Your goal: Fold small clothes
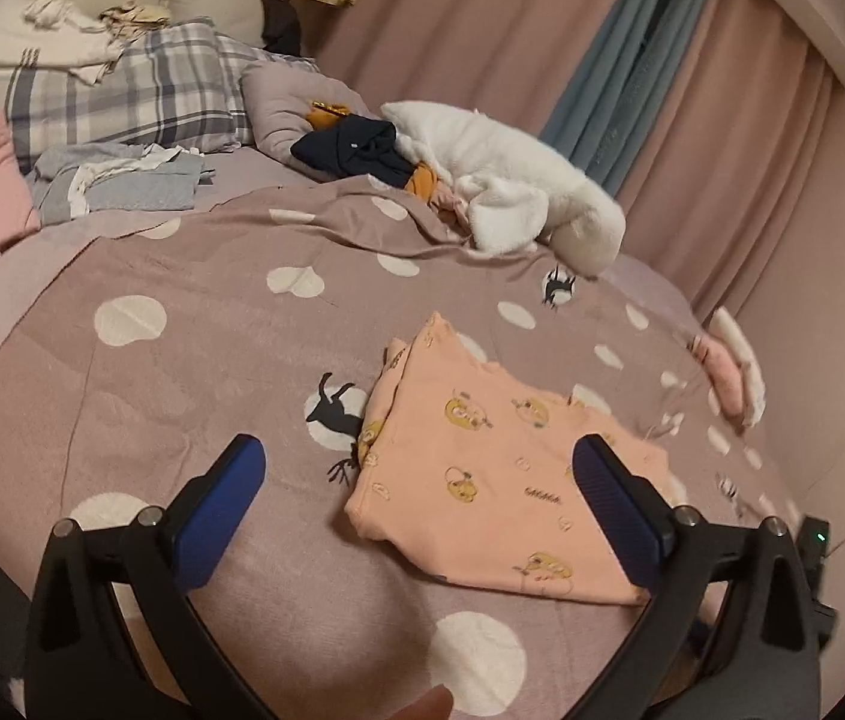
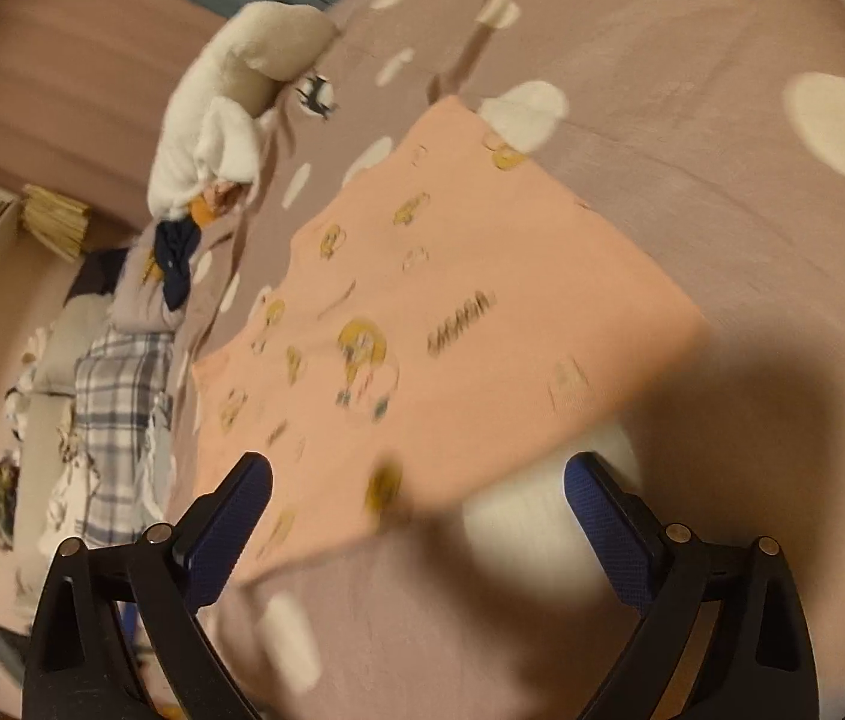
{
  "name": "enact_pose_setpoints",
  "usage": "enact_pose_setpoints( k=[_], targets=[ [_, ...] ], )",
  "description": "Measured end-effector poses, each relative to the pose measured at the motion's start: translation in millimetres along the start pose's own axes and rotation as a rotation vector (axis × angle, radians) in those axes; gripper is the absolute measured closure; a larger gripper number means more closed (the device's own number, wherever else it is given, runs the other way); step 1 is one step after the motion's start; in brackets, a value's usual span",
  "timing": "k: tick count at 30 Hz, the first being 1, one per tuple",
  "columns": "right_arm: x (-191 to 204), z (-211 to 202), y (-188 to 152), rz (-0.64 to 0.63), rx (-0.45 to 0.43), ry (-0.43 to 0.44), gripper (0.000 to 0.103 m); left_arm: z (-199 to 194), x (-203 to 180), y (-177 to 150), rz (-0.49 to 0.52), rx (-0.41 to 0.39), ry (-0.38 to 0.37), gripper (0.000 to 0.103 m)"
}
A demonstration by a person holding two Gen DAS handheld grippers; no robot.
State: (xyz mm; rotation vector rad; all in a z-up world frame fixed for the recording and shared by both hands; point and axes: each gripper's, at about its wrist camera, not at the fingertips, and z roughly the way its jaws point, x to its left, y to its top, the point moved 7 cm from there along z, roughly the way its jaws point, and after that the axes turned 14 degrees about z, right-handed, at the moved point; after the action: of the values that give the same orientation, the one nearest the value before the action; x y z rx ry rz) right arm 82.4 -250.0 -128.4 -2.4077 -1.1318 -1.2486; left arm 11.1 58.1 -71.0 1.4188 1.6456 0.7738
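Observation:
A small peach garment [image 1: 482,468] with yellow cartoon prints lies folded into a flat rectangle on the mauve polka-dot bedspread [image 1: 182,372]. My left gripper [image 1: 416,480] is open and empty, hovering just above the garment's near left edge. In the right wrist view the same garment [image 2: 422,324] lies flat ahead, blurred by motion. My right gripper [image 2: 419,498] is open and empty over the garment's near edge. Its shadow falls on the bedspread [image 2: 722,120] to the right.
A white fluffy garment [image 1: 506,180] and dark navy clothes [image 1: 356,150] lie piled at the far side of the bed. Plaid pillows [image 1: 122,90] and folded grey clothes [image 1: 122,180] sit at the far left. Pink curtains [image 1: 722,120] hang behind.

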Motion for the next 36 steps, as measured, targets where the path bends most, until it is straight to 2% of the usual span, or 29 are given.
enact_pose_setpoints(
  k=[1, 3, 5, 10, 13, 18, 23, 25, 27, 28, 29, 30, 31, 32, 34, 36],
  targets=[
    [0.1, 6.6, 5.8, -0.028, -0.059, 0.049, 0.000, 2.7, 0.0, -1.8, 0.012, 0.014, 0.006, 0.000],
    [5.4, 0.8, 12.3, -0.064, -0.174, 0.091, 0.000, 6.2, 2.4, -5.7, 0.027, 0.033, 0.011, 0.000],
    [8.5, 7.1, 18.5, -0.050, -0.166, 0.053, 0.000, 9.9, 5.4, -8.3, 0.036, 0.046, 0.015, 0.000],
    [11.1, 8.8, 33.9, -0.007, -0.192, 0.099, 0.000, 20.4, 14.2, -11.7, 0.041, 0.068, 0.037, 0.000],
    [15.6, 13.5, 34.9, -0.027, -0.183, 0.117, 0.000, 29.7, 17.3, -13.1, 0.041, 0.094, 0.055, 0.000],
    [13.5, 11.2, 35.9, -0.012, -0.196, 0.151, 0.003, 40.8, 6.9, -17.3, 0.029, 0.141, 0.006, 0.000],
    [21.7, 8.4, 27.9, 0.009, -0.115, 0.307, 0.003, 38.6, -7.5, -16.7, 0.080, 0.140, -0.006, 0.000],
    [21.0, 6.4, 26.5, 0.035, -0.109, 0.354, 0.004, 36.1, -10.3, -16.4, 0.077, 0.136, -0.019, 0.000],
    [14.9, 4.5, 28.5, 0.075, -0.127, 0.362, 0.012, 33.0, -13.2, -16.1, 0.076, 0.135, -0.039, 0.000],
    [8.3, 4.2, 30.7, 0.110, -0.136, 0.352, 0.022, 31.1, -14.0, -15.8, 0.076, 0.133, -0.045, 0.000],
    [0.5, 4.8, 33.0, 0.145, -0.145, 0.334, 0.039, 29.1, -14.2, -15.3, 0.078, 0.130, -0.047, 0.000],
    [-6.0, 6.2, 35.2, 0.175, -0.151, 0.322, 0.049, 27.8, -13.9, -15.1, 0.081, 0.128, -0.045, 0.000],
    [-16.3, 8.5, 37.3, 0.215, -0.156, 0.303, 0.071, 26.8, -13.6, -15.1, 0.089, 0.130, -0.039, 0.000],
    [-24.2, 11.6, 38.5, 0.244, -0.153, 0.287, 0.088, 26.7, -13.0, -15.0, 0.102, 0.134, -0.027, 0.000],
    [-28.3, 12.1, 38.5, 0.258, -0.146, 0.308, 0.091, 27.3, -10.8, -14.5, 0.109, 0.126, -0.016, 0.000],
    [-23.8, 12.6, 37.3, 0.222, -0.163, 0.262, 0.092, 30.2, -8.2, -15.7, 0.098, 0.132, -0.017, 0.000]
  ],
)
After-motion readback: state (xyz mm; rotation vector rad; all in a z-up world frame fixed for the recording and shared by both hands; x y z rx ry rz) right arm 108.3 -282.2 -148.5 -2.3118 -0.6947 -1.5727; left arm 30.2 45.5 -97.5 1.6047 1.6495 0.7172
